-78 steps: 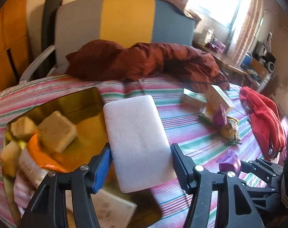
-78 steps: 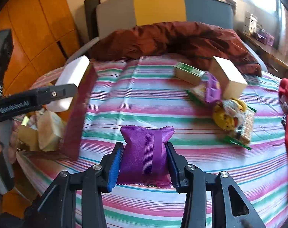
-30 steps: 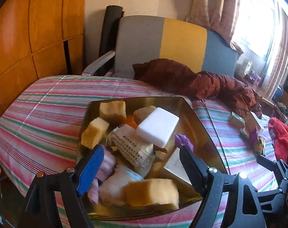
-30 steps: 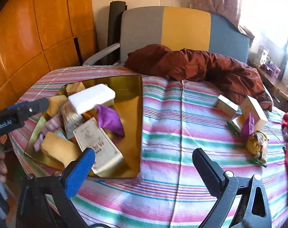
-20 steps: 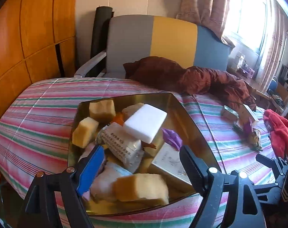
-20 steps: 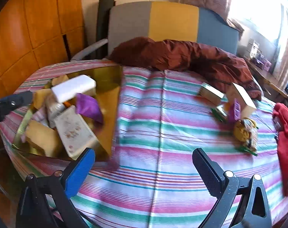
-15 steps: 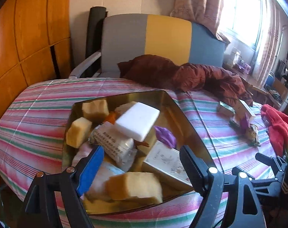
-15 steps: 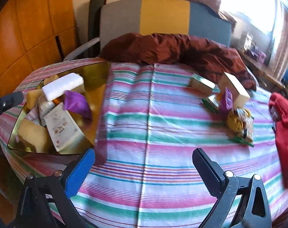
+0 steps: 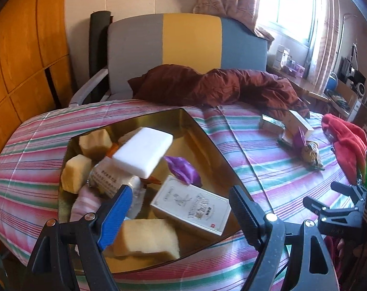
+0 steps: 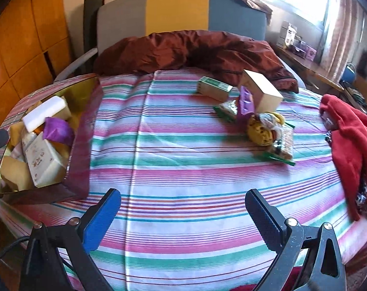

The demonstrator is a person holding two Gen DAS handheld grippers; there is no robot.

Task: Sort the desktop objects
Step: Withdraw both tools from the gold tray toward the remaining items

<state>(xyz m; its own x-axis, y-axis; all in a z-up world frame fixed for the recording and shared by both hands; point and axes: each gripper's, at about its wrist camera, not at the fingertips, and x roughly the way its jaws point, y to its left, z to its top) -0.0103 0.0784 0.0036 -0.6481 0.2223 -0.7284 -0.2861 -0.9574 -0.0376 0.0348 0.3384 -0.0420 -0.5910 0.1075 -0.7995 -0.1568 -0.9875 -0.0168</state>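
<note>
Worktop [image 10: 183, 145]: round, draped in a pink, green and white striped cloth; wood panelling at left, window at right.
Chair [image 9: 188, 48]: grey, yellow and blue back, rust quilt [image 10: 195, 48] heaped at the far rim.
Tray [image 9: 203, 131]: gold, mirror-bright, angular, at the left edge; holds sponges, white block [image 9: 142, 155], purple sachet [image 9: 183, 169], printed box [image 9: 193, 206].
Unsorted: boxes and packets [image 10: 256, 111] far right; red cloth [image 10: 348, 131] at the right rim.
Middle: bare stripes.
Left gripper [image 9: 178, 208], right gripper [image 10: 183, 215]: jaws released, empty.

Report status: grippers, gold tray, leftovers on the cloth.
Left gripper and right gripper open, empty. Gold tray holds white block, purple pouch. Boxes and snack packs still unsorted, path clear.
</note>
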